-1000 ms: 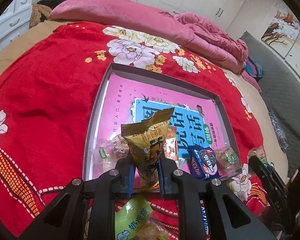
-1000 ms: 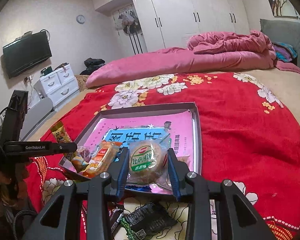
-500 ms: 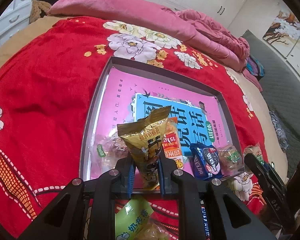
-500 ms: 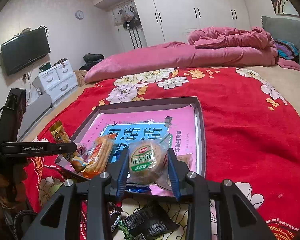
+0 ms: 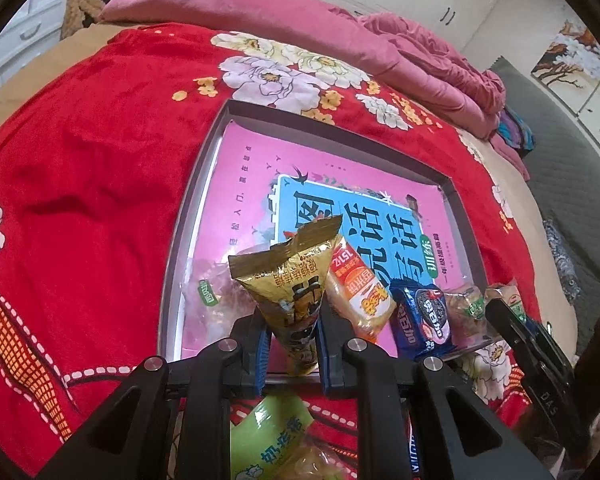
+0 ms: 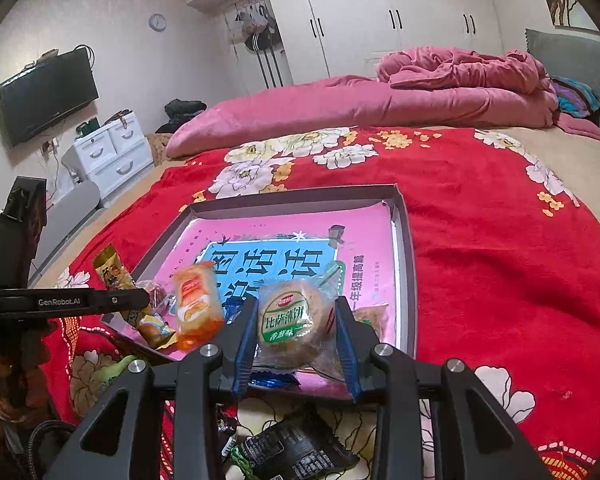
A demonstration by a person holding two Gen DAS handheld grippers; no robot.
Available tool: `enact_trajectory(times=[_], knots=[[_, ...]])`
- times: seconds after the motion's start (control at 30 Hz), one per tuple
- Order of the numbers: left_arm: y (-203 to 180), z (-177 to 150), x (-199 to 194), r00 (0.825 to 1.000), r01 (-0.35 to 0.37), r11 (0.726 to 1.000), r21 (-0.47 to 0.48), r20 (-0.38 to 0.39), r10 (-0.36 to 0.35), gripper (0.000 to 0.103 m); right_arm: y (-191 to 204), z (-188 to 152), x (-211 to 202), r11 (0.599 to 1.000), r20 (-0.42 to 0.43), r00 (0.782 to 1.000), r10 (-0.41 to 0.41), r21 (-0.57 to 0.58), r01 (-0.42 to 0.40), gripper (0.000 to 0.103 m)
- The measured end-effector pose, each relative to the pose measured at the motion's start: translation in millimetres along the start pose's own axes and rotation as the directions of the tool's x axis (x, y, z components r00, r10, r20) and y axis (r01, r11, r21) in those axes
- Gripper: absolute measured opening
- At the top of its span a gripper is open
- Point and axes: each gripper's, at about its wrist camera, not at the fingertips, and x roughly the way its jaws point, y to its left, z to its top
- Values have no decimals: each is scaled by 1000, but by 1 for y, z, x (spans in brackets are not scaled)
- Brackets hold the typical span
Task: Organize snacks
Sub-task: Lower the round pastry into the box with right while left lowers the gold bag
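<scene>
My left gripper [image 5: 292,320] is shut on a gold snack packet [image 5: 288,276], held upright over the near edge of a grey tray [image 5: 204,184] lined in pink and blue. In the tray's near row lie an orange packet [image 5: 356,292], a blue packet [image 5: 422,322] and a clear-wrapped biscuit [image 5: 466,306]. My right gripper [image 6: 295,312] is shut on a round biscuit packet with a green label [image 6: 288,322], just above the tray's [image 6: 404,240] near right corner. The left gripper [image 6: 140,302] with the gold packet [image 6: 114,276] shows at the left of the right wrist view.
A red flowered blanket [image 5: 80,180] covers the bed, with a pink quilt [image 6: 420,96] heaped at the far end. A green packet [image 5: 272,436] and a black packet [image 6: 296,448] lie on the blanket in front of the tray. A white drawer unit [image 6: 108,156] stands left.
Both grippers have stayed almost still with their packets. The orange packet in the tray has tipped up a little and shows more beside the gold packet.
</scene>
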Motion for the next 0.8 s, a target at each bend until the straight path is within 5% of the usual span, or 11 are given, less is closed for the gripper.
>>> enact_trajectory(times=[0.8], knots=[[-10,-1,3,1000,12,1000,26,-14,-11,20,8,-7,20,1000,-52,999,12,-28,-14,37]])
